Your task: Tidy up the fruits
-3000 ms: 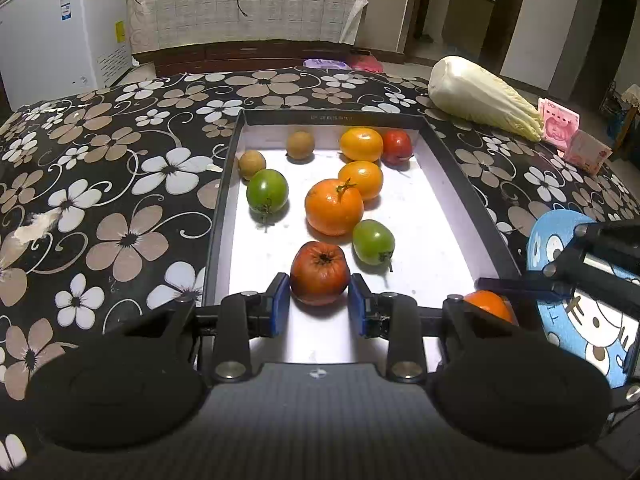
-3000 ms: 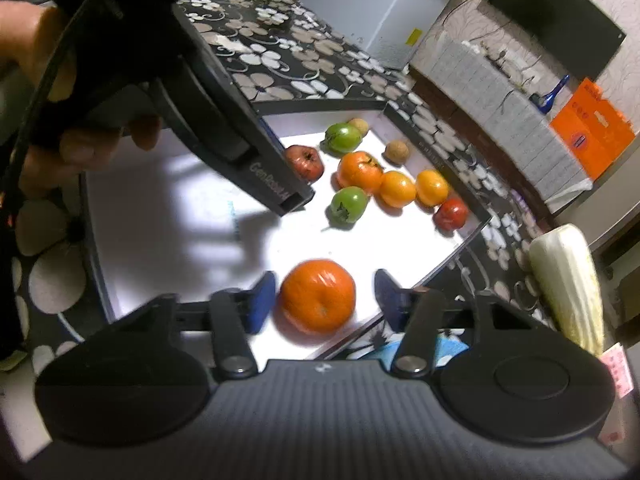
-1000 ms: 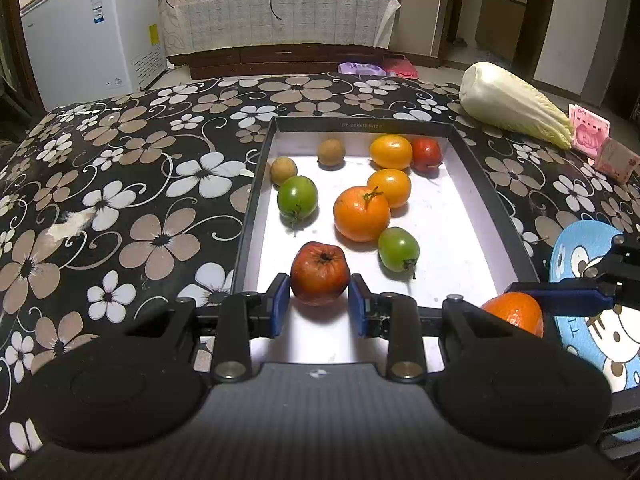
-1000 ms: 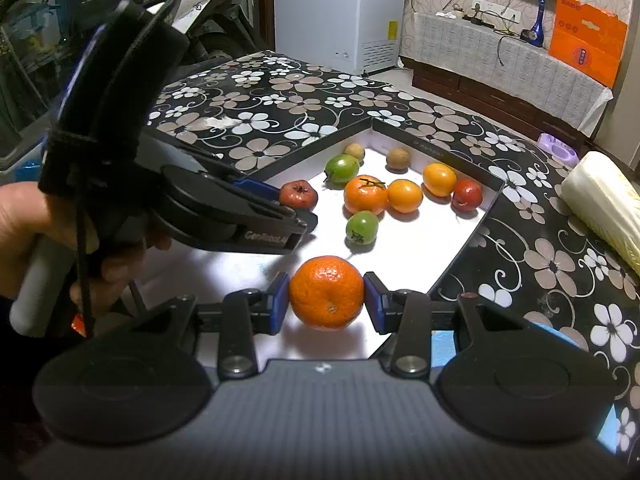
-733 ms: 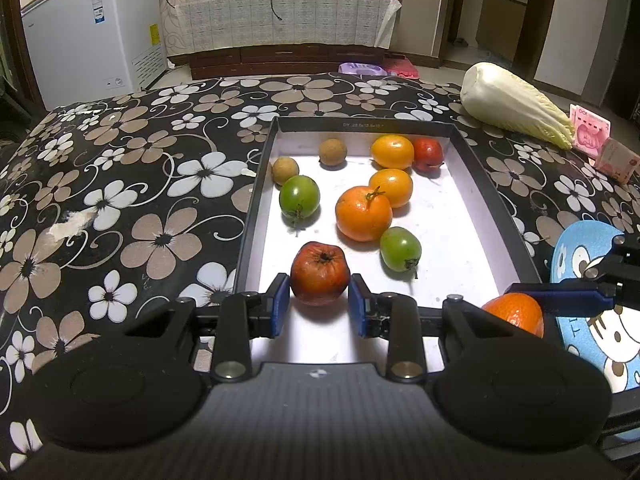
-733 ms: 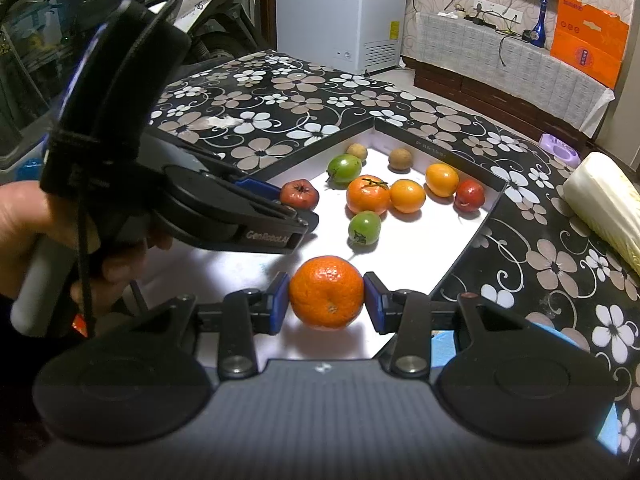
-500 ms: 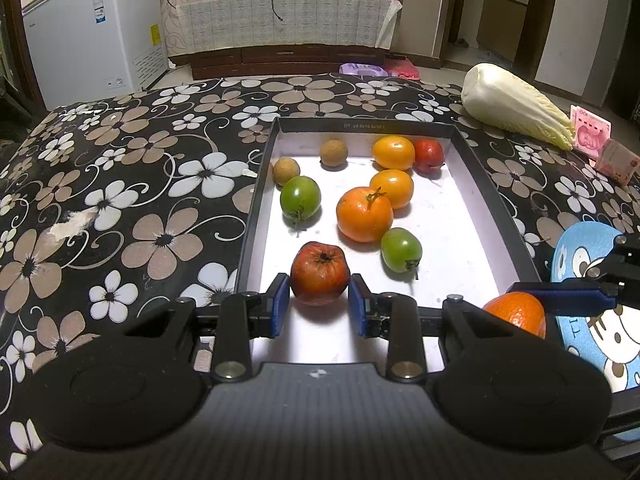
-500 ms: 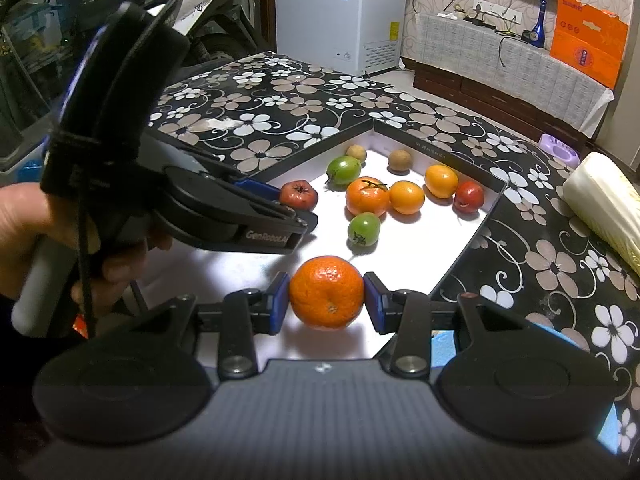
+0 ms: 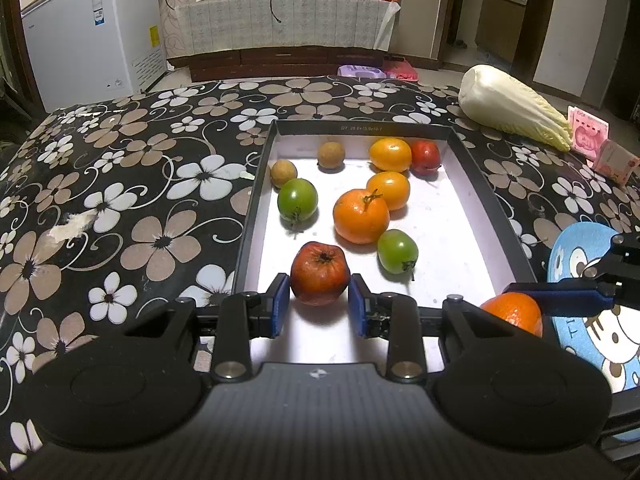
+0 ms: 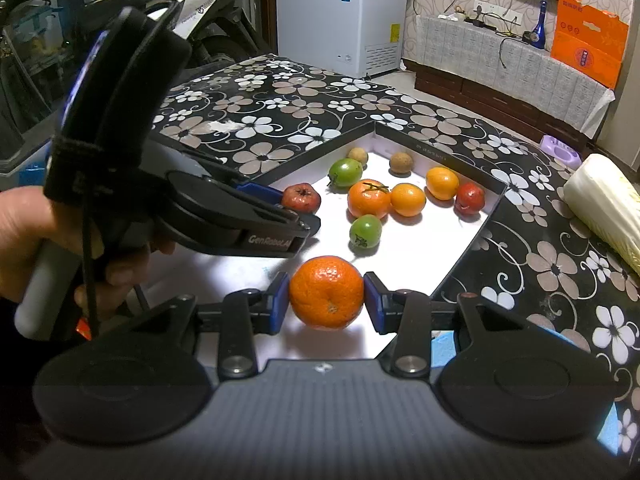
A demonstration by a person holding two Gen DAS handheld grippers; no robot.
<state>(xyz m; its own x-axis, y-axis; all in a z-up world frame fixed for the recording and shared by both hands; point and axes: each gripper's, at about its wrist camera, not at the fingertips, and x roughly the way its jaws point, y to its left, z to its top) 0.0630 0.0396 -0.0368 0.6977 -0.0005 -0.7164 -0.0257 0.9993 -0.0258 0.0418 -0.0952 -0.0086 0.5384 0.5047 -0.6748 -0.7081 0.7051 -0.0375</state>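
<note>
A black-rimmed tray [image 9: 486, 184] with a white floor holds several fruits: green tomatoes, oranges, small brown fruits and a red one. My left gripper [image 9: 319, 303] is shut on a dark red fruit [image 9: 319, 278] above the tray's near left part; it also shows in the right wrist view [image 10: 301, 198]. My right gripper [image 10: 326, 302] is shut on an orange mandarin [image 10: 326, 291] above the tray's near right part. The mandarin [image 9: 514, 314] shows partly in the left wrist view, behind a blue finger [image 9: 568, 300] of the right gripper.
A napa cabbage [image 9: 512, 108] lies on the flowered cloth at the back right, with pink packets [image 9: 600, 148] beside it. A blue cartoon mat [image 9: 592, 300] lies right of the tray. A white freezer [image 9: 92, 36] and a cabinet stand behind the table.
Since three seconds ago both grippers have lifted and pulled back with their fruits. Over the last second almost nothing has moved.
</note>
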